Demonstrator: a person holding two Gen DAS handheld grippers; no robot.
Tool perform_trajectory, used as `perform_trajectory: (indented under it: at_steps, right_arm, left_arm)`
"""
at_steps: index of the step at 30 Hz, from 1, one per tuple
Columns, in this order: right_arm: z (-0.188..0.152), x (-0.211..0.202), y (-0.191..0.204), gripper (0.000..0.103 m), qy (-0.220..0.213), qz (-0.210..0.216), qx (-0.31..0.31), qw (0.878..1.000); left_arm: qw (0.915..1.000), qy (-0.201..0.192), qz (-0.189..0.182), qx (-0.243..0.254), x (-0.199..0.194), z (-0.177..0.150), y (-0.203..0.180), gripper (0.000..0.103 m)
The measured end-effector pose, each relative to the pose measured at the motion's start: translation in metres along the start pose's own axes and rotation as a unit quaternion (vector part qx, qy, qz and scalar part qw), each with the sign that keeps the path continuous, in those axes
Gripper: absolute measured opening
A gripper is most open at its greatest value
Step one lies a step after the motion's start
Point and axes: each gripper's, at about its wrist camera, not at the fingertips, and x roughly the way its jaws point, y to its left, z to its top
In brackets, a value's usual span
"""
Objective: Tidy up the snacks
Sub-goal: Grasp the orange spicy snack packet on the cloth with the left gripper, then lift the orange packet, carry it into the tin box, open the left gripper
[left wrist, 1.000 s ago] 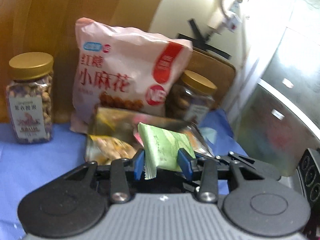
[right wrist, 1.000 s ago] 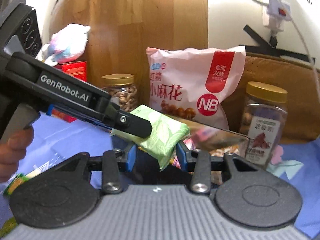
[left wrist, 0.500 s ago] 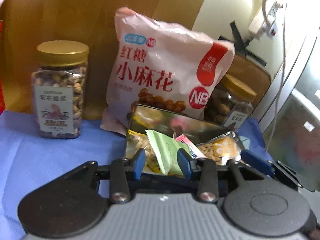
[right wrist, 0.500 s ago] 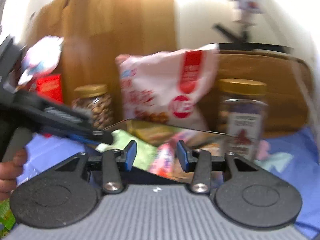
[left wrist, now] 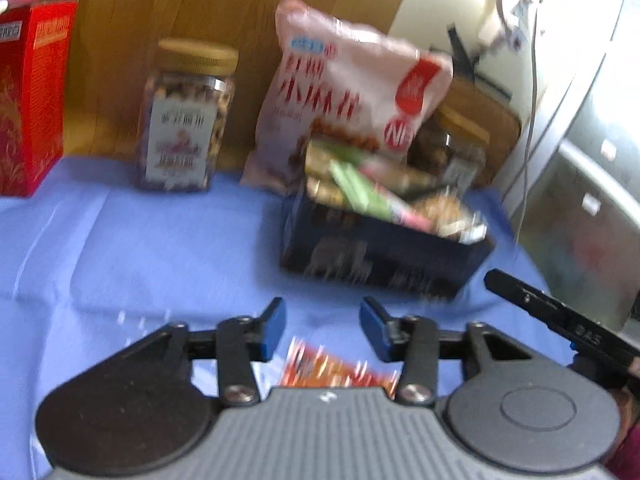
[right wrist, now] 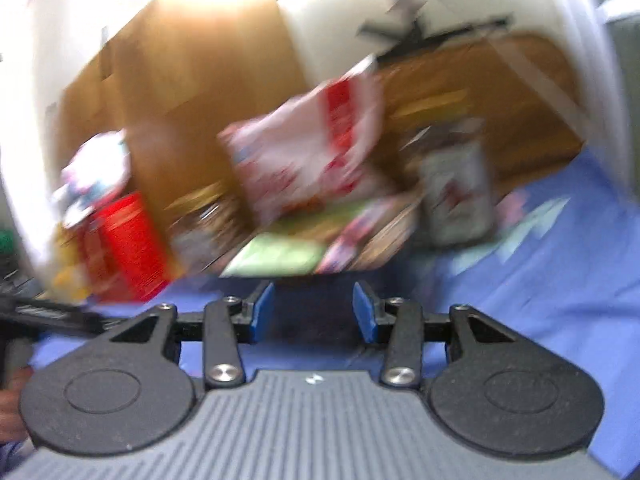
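A dark blue box (left wrist: 384, 256) on the blue cloth holds several small snack packets, with a green packet (left wrist: 356, 192) on top; the green packet also shows in the blurred right wrist view (right wrist: 280, 256). My left gripper (left wrist: 322, 328) is open and empty, back from the box, above an orange-red packet (left wrist: 332, 372) on the cloth. My right gripper (right wrist: 314, 312) is open and empty, close in front of the box (right wrist: 316, 320). Both views are motion-blurred.
A pink snack bag (left wrist: 352, 92) leans on the wooden board behind the box. A gold-lidded nut jar (left wrist: 184, 116) stands left of it, another jar (left wrist: 456, 152) behind the box. A red carton (left wrist: 32, 96) stands far left. The right gripper's tool (left wrist: 560, 320) enters at right.
The left gripper let go of the green packet into the box and pulled back. The right gripper swung and tilted, staying open. An orange-red packet now lies under the left gripper.
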Motion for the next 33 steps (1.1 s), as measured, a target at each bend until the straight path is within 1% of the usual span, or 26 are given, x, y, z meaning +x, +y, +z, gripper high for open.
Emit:
perform_trajectory:
  at_steps: [2,4,5,7,8,10,11,13,15,16,17,19,20,23,26,28,29,30,31,33]
  right_arm:
    - [-0.011,0.006,0.009,0.048,0.052,0.042,0.004,0.998]
    - [-0.023,0.015,0.020,0.050,0.116,0.073,0.008,0.991]
    - [-0.027,0.018,0.024,0.050,0.140,0.086,0.018,0.986]
    - [-0.035,0.020,0.027,0.050,0.173,0.124,0.063,0.975]
    - [-0.037,0.022,0.027,0.050,0.184,0.134,0.086,0.970]
    - [-0.043,0.030,0.029,0.048,0.205,0.140,0.118,0.962]
    - [-0.044,0.034,0.030,0.046,0.205,0.141,0.126,0.960]
    - [-0.044,0.042,0.035,0.039,0.203,0.136,0.139,0.960]
    - [-0.045,0.051,0.041,0.024,0.203,0.127,0.138,0.961]
    - [-0.046,0.054,0.044,0.019,0.196,0.119,0.133,0.964]
    - [-0.046,0.054,0.043,0.019,0.192,0.114,0.130,0.966]
    - [-0.047,0.052,0.036,0.017,0.192,0.120,0.147,0.963]
    - [-0.048,0.051,0.031,0.017,0.192,0.123,0.159,0.961]
    - [-0.050,0.045,0.014,0.016,0.186,0.134,0.207,0.951]
    - [-0.056,0.039,-0.008,0.015,0.178,0.158,0.282,0.929]
    - [-0.060,0.037,-0.021,0.013,0.172,0.179,0.323,0.913]
    - [-0.061,0.037,-0.024,0.013,0.170,0.185,0.336,0.908]
    - [-0.062,0.037,-0.024,0.013,0.168,0.189,0.341,0.906]
    - [-0.061,0.036,-0.023,0.013,0.166,0.192,0.341,0.905]
    - [-0.060,0.035,-0.022,0.013,0.166,0.194,0.340,0.905]
  left_arm:
    - [0.9997,0.024,-0.004,0.001,0.003,-0.008,0.003,0.047]
    - [0.9988,0.048,-0.007,0.000,0.008,-0.014,0.004,0.047]
    - [0.9984,0.056,-0.007,-0.003,0.009,-0.016,0.006,0.047]
    - [0.9971,0.073,-0.017,-0.013,0.014,-0.020,0.010,0.047]
    - [0.9959,0.084,-0.024,-0.023,0.017,-0.022,0.014,0.046]
    - [0.9962,0.072,-0.035,-0.036,0.016,-0.026,0.020,0.045]
    - [0.9960,0.069,-0.038,-0.042,0.015,-0.028,0.022,0.044]
    - [0.9952,0.067,-0.046,-0.054,0.014,-0.030,0.025,0.044]
    - [0.9942,0.066,-0.055,-0.064,0.013,-0.031,0.027,0.046]
    - [0.9941,0.065,-0.053,-0.068,0.012,-0.031,0.028,0.046]
    - [0.9937,0.066,-0.055,-0.072,0.011,-0.031,0.030,0.046]
    - [0.9926,0.068,-0.062,-0.080,0.010,-0.030,0.033,0.048]
    - [0.9920,0.069,-0.064,-0.084,0.010,-0.030,0.035,0.053]
    - [0.9908,0.064,-0.068,-0.098,0.007,-0.028,0.039,0.062]
    - [0.9894,0.059,-0.083,-0.103,0.004,-0.028,0.039,0.064]
    - [0.9860,0.062,-0.109,-0.109,0.004,-0.028,0.037,0.064]
    - [0.9845,0.064,-0.121,-0.110,0.004,-0.029,0.035,0.064]
    - [0.9830,0.068,-0.131,-0.110,0.005,-0.029,0.032,0.064]
    - [0.9829,0.070,-0.133,-0.107,0.006,-0.029,0.028,0.064]
    - [0.9844,0.073,-0.126,-0.099,0.008,-0.031,0.023,0.064]
